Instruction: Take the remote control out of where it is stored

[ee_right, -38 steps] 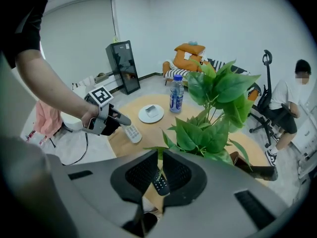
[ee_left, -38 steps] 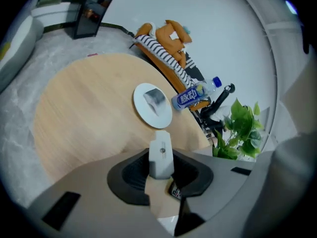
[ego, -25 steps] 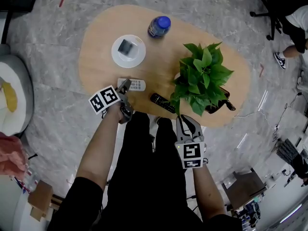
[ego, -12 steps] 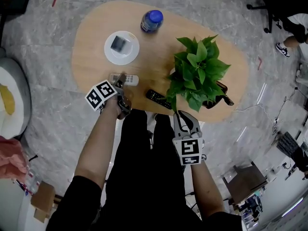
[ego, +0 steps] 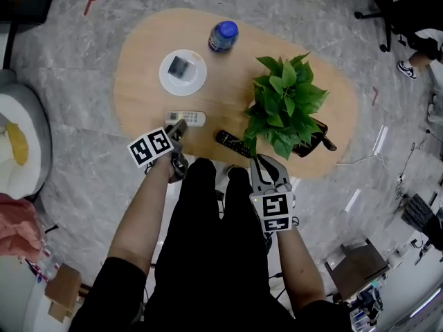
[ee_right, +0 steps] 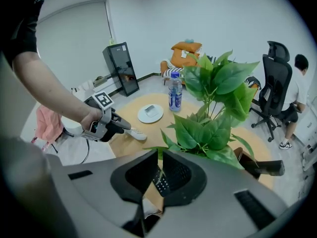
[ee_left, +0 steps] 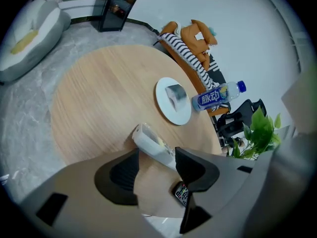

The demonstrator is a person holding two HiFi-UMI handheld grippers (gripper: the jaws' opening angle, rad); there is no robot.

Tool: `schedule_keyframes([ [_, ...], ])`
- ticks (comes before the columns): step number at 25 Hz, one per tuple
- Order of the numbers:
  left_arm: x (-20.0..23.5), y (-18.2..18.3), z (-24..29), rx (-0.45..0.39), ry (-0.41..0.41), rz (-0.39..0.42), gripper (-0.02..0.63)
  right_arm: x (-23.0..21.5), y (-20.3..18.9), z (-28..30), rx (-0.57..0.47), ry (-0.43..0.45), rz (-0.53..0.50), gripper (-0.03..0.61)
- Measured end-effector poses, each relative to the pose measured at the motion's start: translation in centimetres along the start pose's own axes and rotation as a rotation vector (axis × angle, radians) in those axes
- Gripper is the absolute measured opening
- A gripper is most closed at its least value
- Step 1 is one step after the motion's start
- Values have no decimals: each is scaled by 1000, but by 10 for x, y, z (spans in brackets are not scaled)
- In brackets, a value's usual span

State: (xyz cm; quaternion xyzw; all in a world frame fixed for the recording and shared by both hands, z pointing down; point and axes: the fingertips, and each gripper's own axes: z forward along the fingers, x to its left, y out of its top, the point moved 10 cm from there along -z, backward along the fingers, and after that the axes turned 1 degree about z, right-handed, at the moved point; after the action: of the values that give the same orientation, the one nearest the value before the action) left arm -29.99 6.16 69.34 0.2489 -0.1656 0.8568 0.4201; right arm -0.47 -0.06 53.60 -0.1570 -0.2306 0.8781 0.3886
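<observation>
A white remote point(ego: 185, 118) lies flat near the front edge of the oval wooden table point(ego: 138, 95). My left gripper point(ego: 178, 126) sits just behind it. In the left gripper view its jaws are opening, and the white remote point(ee_left: 148, 140) rests on the wood at the fingertips with neither pad pressing on it. A black remote point(ego: 232, 144) lies to the right, beside the potted plant point(ego: 284, 106). My right gripper point(ego: 266, 163) hangs off the table's front edge, jaws nearly together and empty. The black remote point(ee_right: 159, 180) shows through the slit between them.
A white plate point(ego: 183, 72) with a small grey object and a blue-capped bottle point(ego: 223, 36) stand farther back. The plant's leaves point(ee_right: 213, 113) fill the space ahead of my right gripper. A seated person point(ee_right: 294, 90) is at the right, a pale sofa point(ego: 17, 144) at the left.
My left gripper's jaws have spread wider around the white remote, which stays on the table. The right gripper has kept its place.
</observation>
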Motion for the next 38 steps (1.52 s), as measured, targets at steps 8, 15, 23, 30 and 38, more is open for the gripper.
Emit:
schedule_keyframes([
  [8,-15,6,-29,-27,-37,55,213,1,21,-14,-66,-4,-12,37],
  [15,-36,9,-58,-75,-96,136,213,1,29,-37,-118,-22,-16,36],
  [23,-98,17,-107,-168,-194,398,193,-5,49,-66,-216,-51,-36,36],
  [30,-163,26,-162,-369,-270,646,119,-19,69,-102,-321,-59,31,35],
  [38,-248,3,-212,-467,-372,925,118,-57,64,-179,-454,-126,116,35],
])
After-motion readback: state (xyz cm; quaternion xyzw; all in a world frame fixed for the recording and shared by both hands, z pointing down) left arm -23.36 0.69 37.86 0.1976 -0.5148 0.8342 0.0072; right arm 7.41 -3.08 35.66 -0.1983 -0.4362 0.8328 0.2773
